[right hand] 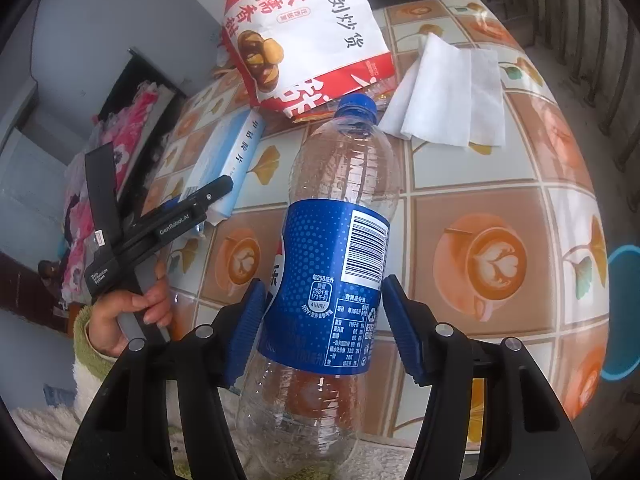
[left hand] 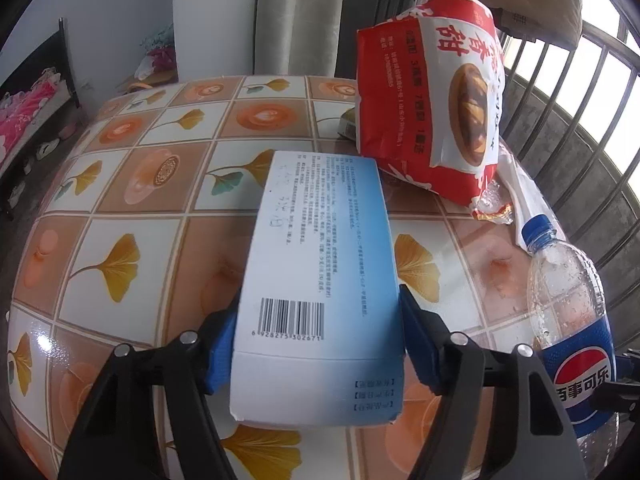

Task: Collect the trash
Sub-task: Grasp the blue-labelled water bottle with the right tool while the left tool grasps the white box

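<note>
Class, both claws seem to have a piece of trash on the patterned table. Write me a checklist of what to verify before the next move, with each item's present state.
1. Left claw grips the white and blue box: ok, both pads sit against its sides.
2. Right claw grips the empty cola bottle: cannot tell, the pads flank the label but a small gap shows on one side.
3. Bottle cap on: ok.
4. Red and white snack bag still to collect: not ok, it lies on the table.
5. White tissue still to collect: not ok.
6. Trash bin in view: cannot tell.
</note>
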Motion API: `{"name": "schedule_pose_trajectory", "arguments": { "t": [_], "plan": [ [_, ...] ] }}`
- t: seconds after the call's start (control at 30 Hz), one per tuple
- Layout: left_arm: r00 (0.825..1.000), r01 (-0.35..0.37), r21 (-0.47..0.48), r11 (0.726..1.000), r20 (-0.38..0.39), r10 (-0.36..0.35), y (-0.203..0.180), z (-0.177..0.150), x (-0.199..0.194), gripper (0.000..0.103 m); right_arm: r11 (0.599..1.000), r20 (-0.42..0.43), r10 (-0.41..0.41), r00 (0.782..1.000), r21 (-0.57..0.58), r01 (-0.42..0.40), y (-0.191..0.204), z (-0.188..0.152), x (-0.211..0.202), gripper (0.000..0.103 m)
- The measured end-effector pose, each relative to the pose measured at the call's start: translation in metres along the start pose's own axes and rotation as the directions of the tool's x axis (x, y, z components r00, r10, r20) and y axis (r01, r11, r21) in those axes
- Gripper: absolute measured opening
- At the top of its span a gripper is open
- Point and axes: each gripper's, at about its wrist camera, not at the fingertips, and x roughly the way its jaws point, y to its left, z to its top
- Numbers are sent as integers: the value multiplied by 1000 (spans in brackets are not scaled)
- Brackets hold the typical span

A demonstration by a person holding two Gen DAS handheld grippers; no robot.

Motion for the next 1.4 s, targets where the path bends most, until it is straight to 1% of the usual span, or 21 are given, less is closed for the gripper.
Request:
{"name": "schedule_pose_trajectory", "arguments": {
  "t": [0.17,0.33,0.4,0.5,0.57,0.6,0.63,0.67,0.77,0.93,1.13,1.3,1.4],
  "plan": [
    [1000,16,18,1000,-18,-16,3,-14,-14,68,1000,-12,-1,1000,-20,0,0,-6,-5,56],
    [998,52,-13,999,-43,-52,12,-43,-42,69,999,-24,-16,1000,-34,15,-2,-17,-14,56],
    [997,53,-20,998,-50,-54,14,-54,-51,69,999,-29,-23,999,-31,22,-4,-21,-17,57],
    [995,77,-25,997,-60,-79,14,-63,-62,69,999,-35,-39,999,-34,38,-4,-23,-18,57],
    [993,97,-44,994,-59,-99,15,-64,-65,71,999,-36,-41,999,-32,40,-3,-22,-17,59],
    [993,97,-51,994,-55,-100,16,-63,-65,74,999,-34,-40,999,-27,39,-3,-21,-16,59],
    [995,86,-54,995,-45,-89,16,-61,-65,81,999,-33,-39,999,-20,39,-2,-20,-15,59],
    [997,71,-54,996,-35,-73,16,-58,-64,82,999,-32,-38,999,-13,38,-2,-19,-14,60],
    [997,65,-40,997,-26,-66,12,-51,-61,82,999,-26,-44,999,3,44,-1,-17,-10,66],
    [998,39,-33,999,-40,-40,5,-45,-46,82,998,-35,-35,999,41,37,-3,-16,0,70],
    [998,27,-62,998,-50,-31,6,-45,-35,82,996,-32,-19,999,89,22,-6,-15,8,70],
    [999,20,-78,997,-40,-23,10,-44,-33,82,992,-14,1,1000,127,1,-11,-16,12,70],
    [999,11,-76,997,-33,-14,10,-43,-32,80,991,6,5,1000,137,-6,-13,-16,11,67]
  ]
}}
